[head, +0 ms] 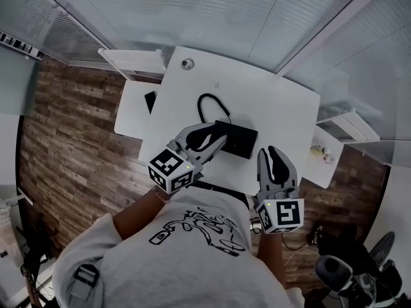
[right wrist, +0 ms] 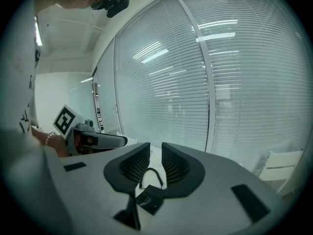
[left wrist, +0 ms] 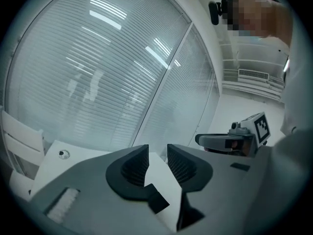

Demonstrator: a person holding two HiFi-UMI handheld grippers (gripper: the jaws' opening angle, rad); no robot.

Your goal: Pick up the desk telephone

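- Telephone (head: 241,141): black, flat on the white bench (head: 270,101), near its centre. Its cord (head: 200,106) loops at 11 o'clock of it. No print on it is legible.
- Left tool (head: 220,132): over the telephone's 9 o'clock end; contact cannot be told. Jaws stand at a narrow gap with nothing between them.
- Right tool (head: 274,154): at 4 o'clock of the telephone, apart from it. Jaws drawn together, empty.
- Marker cubes (head: 172,169): black-and-white square patterns, no lettering.
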